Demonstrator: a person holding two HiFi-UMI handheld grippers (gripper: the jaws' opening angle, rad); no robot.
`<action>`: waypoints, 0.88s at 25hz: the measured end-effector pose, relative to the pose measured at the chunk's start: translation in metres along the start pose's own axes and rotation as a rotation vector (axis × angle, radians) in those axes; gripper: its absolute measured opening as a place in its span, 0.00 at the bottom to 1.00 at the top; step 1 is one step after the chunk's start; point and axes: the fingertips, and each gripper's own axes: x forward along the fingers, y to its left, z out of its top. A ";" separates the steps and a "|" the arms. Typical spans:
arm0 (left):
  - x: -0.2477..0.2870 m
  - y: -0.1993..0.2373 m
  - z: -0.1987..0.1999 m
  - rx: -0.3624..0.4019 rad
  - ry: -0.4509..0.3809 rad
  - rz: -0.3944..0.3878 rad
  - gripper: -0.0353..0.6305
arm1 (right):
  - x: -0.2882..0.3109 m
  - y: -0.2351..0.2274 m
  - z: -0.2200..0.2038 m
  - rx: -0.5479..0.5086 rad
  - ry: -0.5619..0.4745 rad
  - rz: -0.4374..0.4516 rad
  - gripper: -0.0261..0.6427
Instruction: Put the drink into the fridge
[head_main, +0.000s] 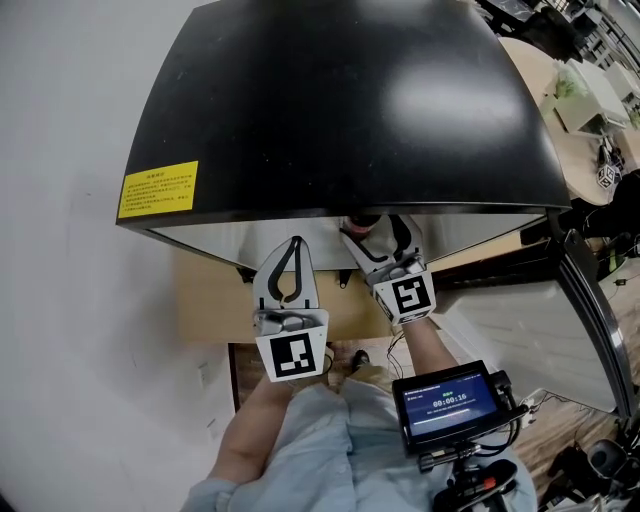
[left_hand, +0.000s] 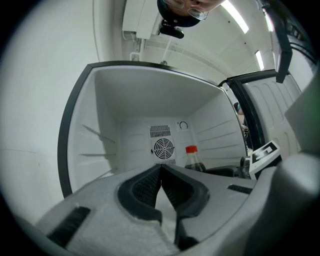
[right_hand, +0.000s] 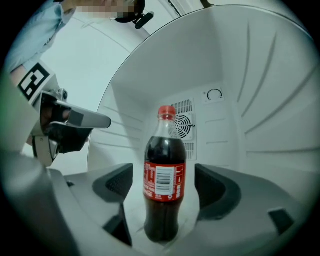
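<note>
A cola bottle (right_hand: 165, 175) with a red cap and red label stands upright on the white floor of the open fridge (left_hand: 145, 95). My right gripper (right_hand: 166, 189) is open around it, with a gap between each dark pad and the bottle. In the head view the right gripper (head_main: 372, 232) reaches in under the fridge's black top (head_main: 340, 100). My left gripper (left_hand: 160, 172) is shut with nothing in it and hangs just outside the opening (head_main: 292, 250). From there the bottle (left_hand: 193, 161) shows to its right.
The fridge door (head_main: 530, 320) stands open at the right. A round fan vent (left_hand: 163, 147) sits on the rear wall. A yellow warning sticker (head_main: 158, 189) is on the fridge top. A small screen (head_main: 450, 400) hangs below the right arm. A cluttered table (head_main: 585, 95) is at far right.
</note>
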 end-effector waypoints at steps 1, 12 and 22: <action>0.001 -0.001 0.000 0.000 -0.004 -0.002 0.07 | -0.002 0.001 0.000 -0.002 0.000 -0.001 0.62; -0.043 -0.021 0.037 -0.031 -0.010 0.028 0.07 | -0.081 0.035 0.077 0.066 -0.023 -0.023 0.22; -0.105 -0.066 0.096 0.018 -0.073 0.044 0.07 | -0.157 0.058 0.153 0.008 -0.087 -0.033 0.05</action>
